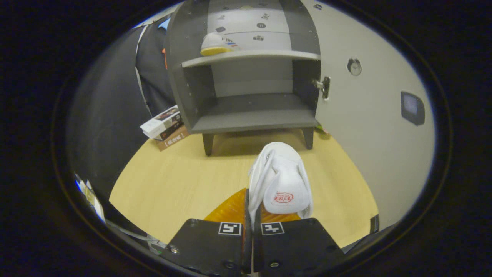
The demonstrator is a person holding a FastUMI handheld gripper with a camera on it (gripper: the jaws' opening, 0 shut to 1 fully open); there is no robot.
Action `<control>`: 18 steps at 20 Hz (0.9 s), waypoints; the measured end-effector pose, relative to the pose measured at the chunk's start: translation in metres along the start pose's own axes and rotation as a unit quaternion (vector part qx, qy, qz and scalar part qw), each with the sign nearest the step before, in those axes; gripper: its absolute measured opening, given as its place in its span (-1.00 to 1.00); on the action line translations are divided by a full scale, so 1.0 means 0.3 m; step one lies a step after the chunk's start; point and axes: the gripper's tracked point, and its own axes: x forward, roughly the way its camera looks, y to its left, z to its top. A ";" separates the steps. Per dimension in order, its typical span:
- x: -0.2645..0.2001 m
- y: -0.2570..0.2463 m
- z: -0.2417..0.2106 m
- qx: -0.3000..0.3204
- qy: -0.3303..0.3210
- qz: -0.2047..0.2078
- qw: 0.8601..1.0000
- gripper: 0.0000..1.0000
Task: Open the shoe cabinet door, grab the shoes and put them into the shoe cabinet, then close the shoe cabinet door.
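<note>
A white shoe (280, 181) with a red mark on its tongue and an orange sole hangs over the wooden table (173, 184), just ahead of my fingers. My gripper (251, 231) is shut on the shoe's side wall near the heel. Beyond it stands the grey shoe cabinet (250, 111) on short legs, open, with its pale door (369, 127) swung out to the right. The lower shelf holds nothing. A second white shoe (217, 43) with a yellow sole lies on the upper shelf.
Boxes and booklets (165, 127) are stacked on the table to the left of the cabinet. A round knob (354, 66) and a dark square patch (412, 107) sit on the open door. A hinge (323, 87) shows at the cabinet's right edge.
</note>
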 end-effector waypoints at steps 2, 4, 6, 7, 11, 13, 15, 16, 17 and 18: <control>-0.050 -0.003 0.115 -0.019 -0.027 -0.001 0.999 -0.89; -0.090 0.000 0.249 -0.032 -0.057 0.000 0.998 -0.89; -0.119 0.005 0.378 -0.040 -0.086 0.002 0.996 -0.89; -0.131 0.007 0.446 -0.047 -0.101 0.003 0.994 -0.89; -0.145 0.019 0.687 -0.075 -0.144 0.009 0.987 -0.89; -0.125 0.018 0.792 -0.094 -0.160 0.009 0.983 -0.89; -0.096 0.018 0.884 -0.100 -0.172 0.012 0.980 -0.89; -0.079 0.016 0.925 -0.099 -0.176 0.014 0.979 -0.89; -0.055 0.008 0.974 -0.098 -0.178 0.015 0.979 -0.89; -0.035 0.002 1.015 -0.097 -0.181 0.014 0.979 -0.89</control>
